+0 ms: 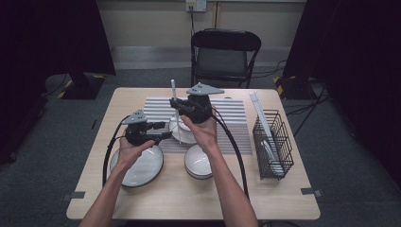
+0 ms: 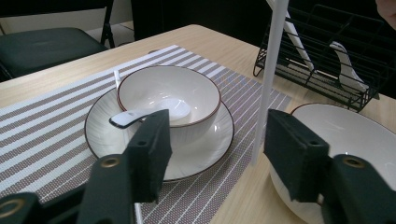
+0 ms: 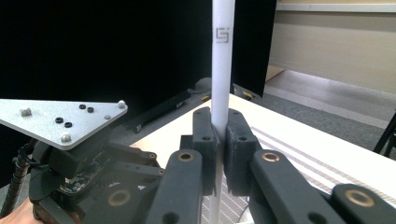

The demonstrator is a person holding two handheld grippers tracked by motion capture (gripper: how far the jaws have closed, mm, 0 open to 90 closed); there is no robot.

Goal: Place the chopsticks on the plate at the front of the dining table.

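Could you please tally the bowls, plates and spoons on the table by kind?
Bowls: 2
Plates: 2
Spoons: 2
Total: 6

Bare surface (image 1: 283, 194) lies open along the lower right of the high view and down the left edge. Mid-frame is crowded: the bowl on its saucer (image 1: 182, 135), a second bowl (image 1: 198, 163) and a plate (image 1: 139, 168) sit close together. The wire rack (image 1: 272, 142) blocks the right side.
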